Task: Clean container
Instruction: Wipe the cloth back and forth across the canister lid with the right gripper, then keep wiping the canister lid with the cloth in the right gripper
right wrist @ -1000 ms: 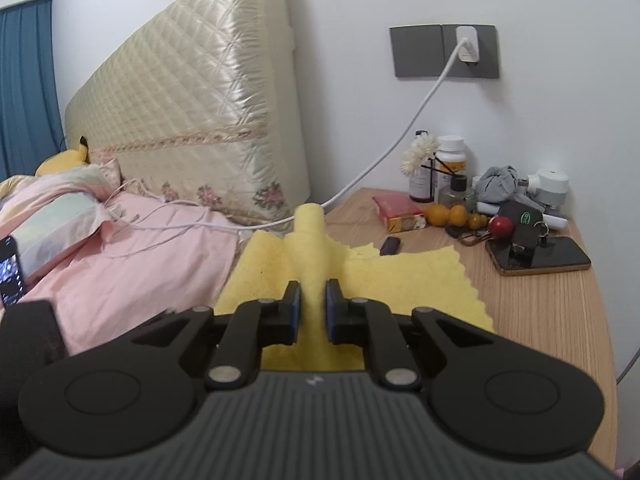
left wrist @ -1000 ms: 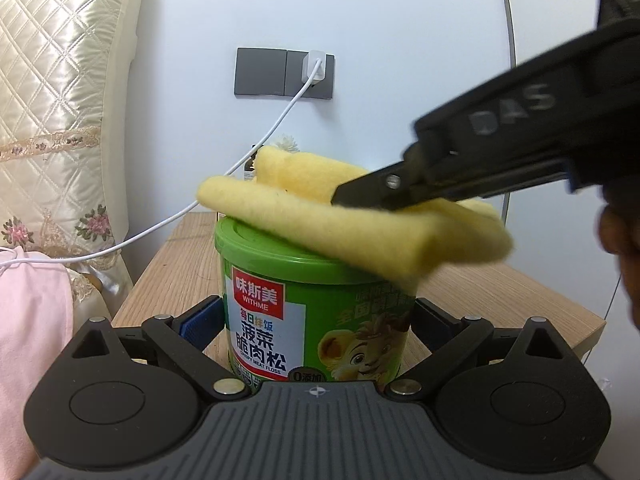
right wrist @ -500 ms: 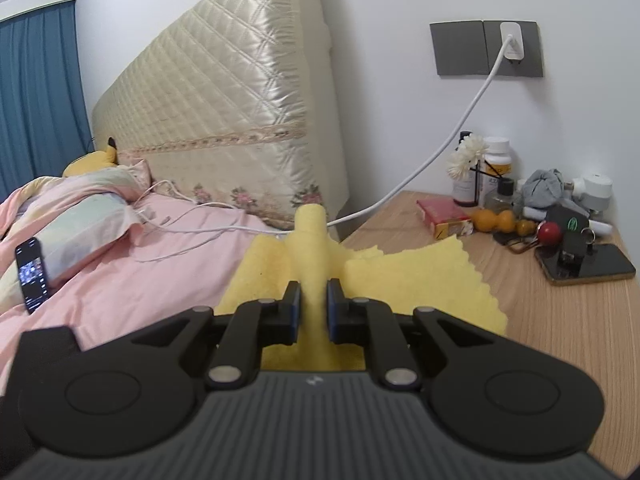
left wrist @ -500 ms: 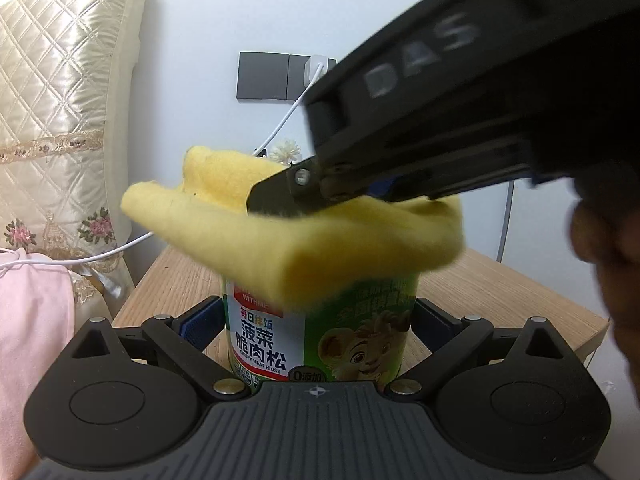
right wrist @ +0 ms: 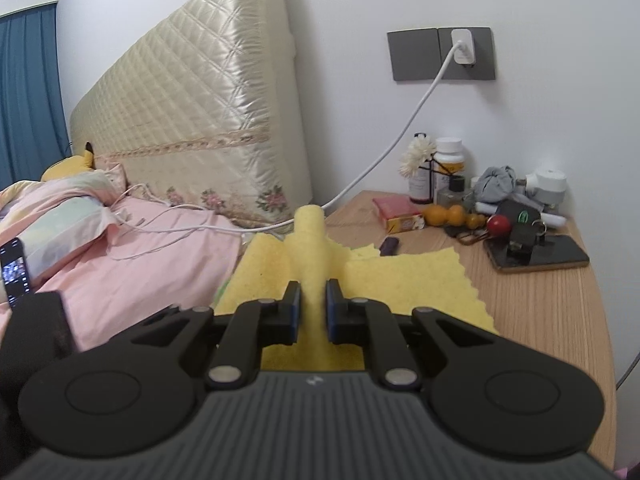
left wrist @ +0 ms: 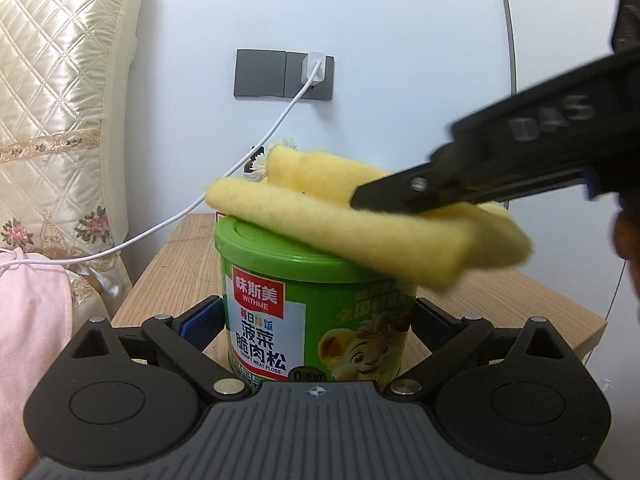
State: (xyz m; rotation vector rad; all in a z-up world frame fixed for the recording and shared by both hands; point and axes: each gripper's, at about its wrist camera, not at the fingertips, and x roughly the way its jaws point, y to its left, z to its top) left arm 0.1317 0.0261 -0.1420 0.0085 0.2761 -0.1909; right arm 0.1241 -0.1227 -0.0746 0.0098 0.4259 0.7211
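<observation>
Right gripper (right wrist: 313, 306) clamping yellow cloth (right wrist: 420, 280)

A white wall (right wrist: 360, 8) stands past the fingers, with a grey socket (right wrist: 440, 54) and a white cord (right wrist: 400, 136). Left of the fingers are a shiny cream headboard (right wrist: 192, 112), a pink bed (right wrist: 132, 256) and a blue curtain (right wrist: 24, 96). A wooden table (right wrist: 548, 304) lies to the right
</observation>
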